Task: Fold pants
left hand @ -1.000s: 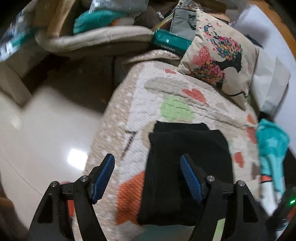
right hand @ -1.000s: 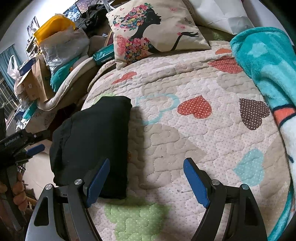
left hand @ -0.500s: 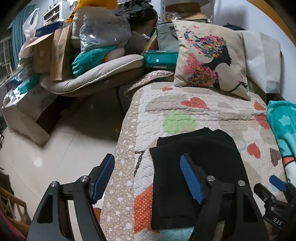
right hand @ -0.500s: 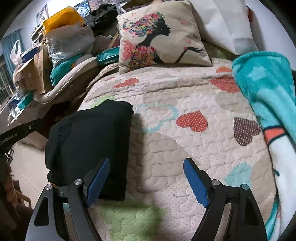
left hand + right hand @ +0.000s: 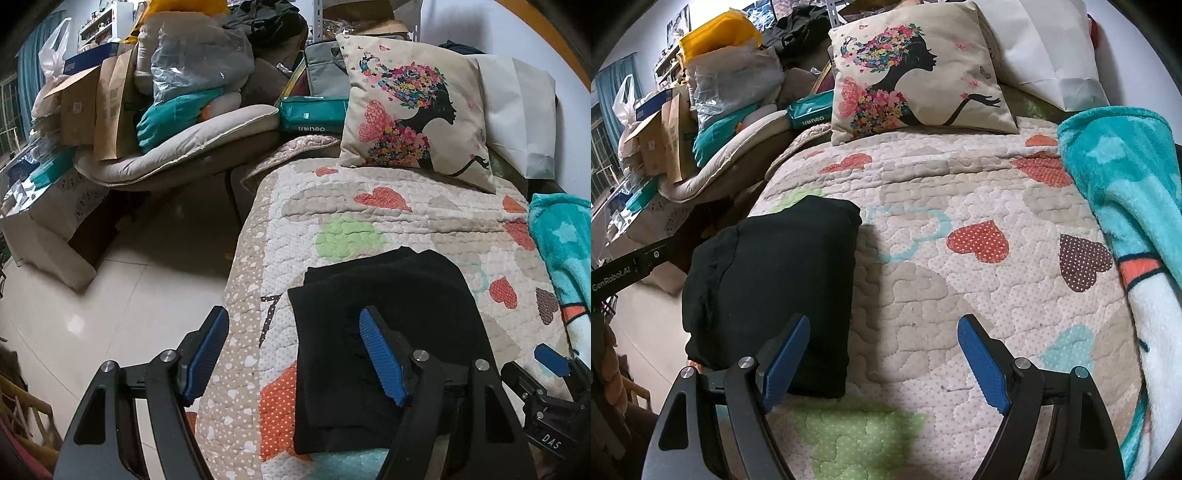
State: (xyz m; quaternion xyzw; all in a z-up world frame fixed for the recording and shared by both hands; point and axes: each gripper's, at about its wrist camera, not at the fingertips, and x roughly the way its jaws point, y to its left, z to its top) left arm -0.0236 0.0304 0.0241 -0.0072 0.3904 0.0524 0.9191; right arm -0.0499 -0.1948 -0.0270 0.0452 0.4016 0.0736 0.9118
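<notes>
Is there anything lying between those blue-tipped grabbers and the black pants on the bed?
Nothing visible does. The folded black pants lie bare on the heart-patterned quilt, directly ahead of the open left gripper and just left of the open right gripper. The pillow and teal blanket sit well off to the sides.

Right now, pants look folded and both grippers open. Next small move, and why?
Probably pull both grippers back and stop. The black pants lie as a compact folded bundle on the quilt, and the left gripper and right gripper stand open, gripping nothing.
</notes>
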